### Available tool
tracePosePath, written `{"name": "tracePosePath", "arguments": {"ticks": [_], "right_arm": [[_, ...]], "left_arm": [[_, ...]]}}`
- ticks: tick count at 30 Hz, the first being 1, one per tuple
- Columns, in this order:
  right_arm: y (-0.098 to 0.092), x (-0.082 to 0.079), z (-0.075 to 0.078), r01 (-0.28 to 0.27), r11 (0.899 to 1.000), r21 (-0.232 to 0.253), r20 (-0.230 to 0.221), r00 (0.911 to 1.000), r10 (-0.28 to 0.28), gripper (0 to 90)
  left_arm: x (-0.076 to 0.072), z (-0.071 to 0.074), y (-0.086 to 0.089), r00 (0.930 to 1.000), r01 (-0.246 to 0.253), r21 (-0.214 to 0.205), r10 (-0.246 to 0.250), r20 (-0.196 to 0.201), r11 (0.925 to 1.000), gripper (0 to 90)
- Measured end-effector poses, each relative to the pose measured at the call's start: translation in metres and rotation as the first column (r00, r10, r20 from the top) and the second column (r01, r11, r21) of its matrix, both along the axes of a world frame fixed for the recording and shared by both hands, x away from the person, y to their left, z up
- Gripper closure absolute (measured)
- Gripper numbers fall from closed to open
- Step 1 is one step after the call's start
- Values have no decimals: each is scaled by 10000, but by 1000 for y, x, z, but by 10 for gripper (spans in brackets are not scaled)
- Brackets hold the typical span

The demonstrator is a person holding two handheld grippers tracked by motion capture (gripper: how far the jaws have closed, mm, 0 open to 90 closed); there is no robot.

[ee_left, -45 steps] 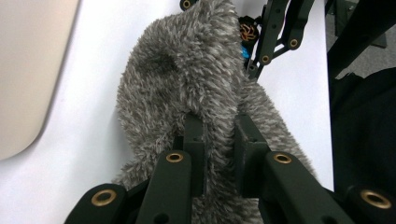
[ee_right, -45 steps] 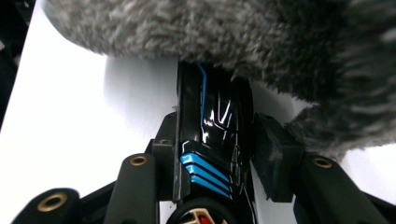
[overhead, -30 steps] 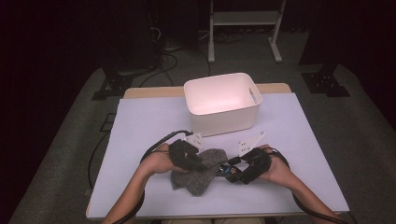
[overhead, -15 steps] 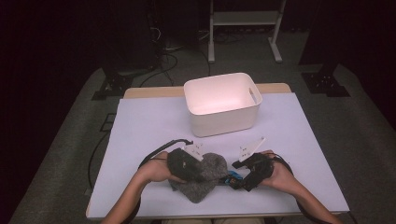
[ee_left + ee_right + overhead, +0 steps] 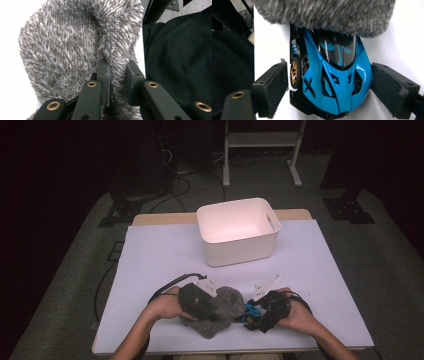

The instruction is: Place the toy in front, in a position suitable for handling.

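The blue toy car (image 5: 332, 75) lies on the white table (image 5: 160, 255) at the near edge, its rear tucked under the grey fluffy cloth (image 5: 72, 50). Our right gripper (image 5: 329, 92) has just been opening: its jaws now stand wide on either side of the car's nose, and the right gripper view shows a gap at the wheel on one side, while on the other side we cannot tell if the pad brushes the bodywork. A second ago, in the high view, the cloth sat more between our hands; now it bunches under the left one. Our left gripper (image 5: 117, 82) is clamped on a fold of that cloth. We judge the car is being released or lined up for a fresh grip, with the cloth to be lifted off it. The white bin (image 5: 237, 232) waits farther back, well apart.
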State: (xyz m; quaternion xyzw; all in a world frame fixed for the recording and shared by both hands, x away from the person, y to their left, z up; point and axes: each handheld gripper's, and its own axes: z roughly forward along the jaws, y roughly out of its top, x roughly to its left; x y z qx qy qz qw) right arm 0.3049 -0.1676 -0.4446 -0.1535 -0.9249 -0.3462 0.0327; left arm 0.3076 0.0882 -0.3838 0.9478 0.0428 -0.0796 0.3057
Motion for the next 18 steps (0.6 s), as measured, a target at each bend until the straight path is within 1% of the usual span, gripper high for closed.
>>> {"name": "tracePosePath", "arguments": {"ticks": [3,6,8,10,11,13,16,18], "right_arm": [[0,-1,0,8,10000,7,31,10000,-8,147],[-1,-2,1,6,10000,0,73,10000,-6,156],[-1,-4,1,-2,10000,22,117,9999,2,179],[-3,-6,2,-9,10000,15,353,9994,8,197],[-3,-7,1,-9,10000,28,395,9992,8,197],[-3,-8,-1,-27,10000,-76,469,9989,30,189],[-3,-9,-3,-71,9998,-199,796,9968,86,200],[-2,-9,-3,-85,9997,-247,840,9964,106,203]], "left_arm": [[-1,-1,0,10000,-20,-38,20,-13,10000,767],[-4,-4,0,9997,187,12,-187,-184,9998,766],[-6,-6,0,9994,271,60,-269,-222,9996,767],[-8,-8,0,9993,313,57,-312,-201,9995,767],[-7,-8,0,9994,281,32,-280,-190,9996,767],[-6,-5,-1,9998,205,-31,-205,-82,9998,768],[-4,-1,-1,10000,73,-172,-73,33,9998,768],[-2,2,-4,9999,16,-181,-14,136,9998,768]]}}
